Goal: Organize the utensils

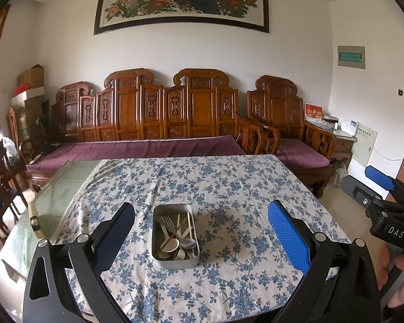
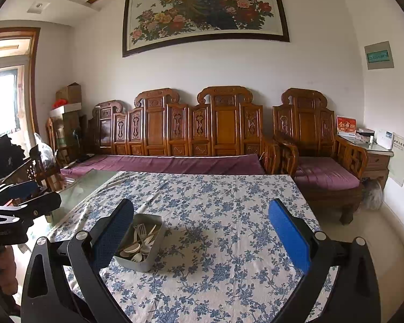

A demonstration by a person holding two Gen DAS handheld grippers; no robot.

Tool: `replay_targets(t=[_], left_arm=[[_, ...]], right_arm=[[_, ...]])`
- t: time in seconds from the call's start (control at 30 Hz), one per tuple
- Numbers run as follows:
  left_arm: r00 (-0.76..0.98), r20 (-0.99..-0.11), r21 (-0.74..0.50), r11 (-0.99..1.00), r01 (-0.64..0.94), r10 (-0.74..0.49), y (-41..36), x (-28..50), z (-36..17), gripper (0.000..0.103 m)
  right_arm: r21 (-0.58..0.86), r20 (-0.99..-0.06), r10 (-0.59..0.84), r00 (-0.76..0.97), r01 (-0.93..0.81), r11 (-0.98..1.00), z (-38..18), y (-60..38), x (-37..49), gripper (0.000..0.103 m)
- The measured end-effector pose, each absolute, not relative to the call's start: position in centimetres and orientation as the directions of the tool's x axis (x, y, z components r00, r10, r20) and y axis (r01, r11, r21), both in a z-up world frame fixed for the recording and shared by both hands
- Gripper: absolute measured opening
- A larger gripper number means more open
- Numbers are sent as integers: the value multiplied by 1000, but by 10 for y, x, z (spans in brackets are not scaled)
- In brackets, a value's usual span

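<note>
Metal tin [image 1: 175, 262] holds jumbled utensils [image 1: 176, 235]; left claw [image 1: 202, 239] and right claw [image 2: 202, 238] gape wide, empty.

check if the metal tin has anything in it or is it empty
Not empty. The metal tin sits lidless on the tablecloth, holding a jumble of utensils: forks, spoons and chopsticks.

Soft daylight enters from the window [image 2: 2, 94] at left; both views sharp, edges bowed, corners vignetted black.
</note>
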State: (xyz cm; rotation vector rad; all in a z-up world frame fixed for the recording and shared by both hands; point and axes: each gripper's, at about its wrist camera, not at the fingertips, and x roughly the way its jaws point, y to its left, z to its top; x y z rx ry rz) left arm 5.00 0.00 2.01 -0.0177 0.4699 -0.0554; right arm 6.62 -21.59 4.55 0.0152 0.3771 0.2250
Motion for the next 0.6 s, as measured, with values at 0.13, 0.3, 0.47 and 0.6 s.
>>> replay_targets(t=[0.13,0.3,0.47,0.6], left_arm=[[890,-452,-28,998,53,-60,2,52,22,96],[890,-451,-28,998,54,-61,2,52,23,96],[890,-450,-31,998,57,-65,3,52,23,96],[890,-452,-29,998,58,-65,3,52,22,96]], right_arm=[[56,-362,220,906,-214,975,44,-216,66,101],[59,-364,221,905,-215,975,45,-216,66,101],[58,-363,221,905,-215,975,46,-216,66,101],[57,-364,221,905,-215,975,46,-216,66,101]])
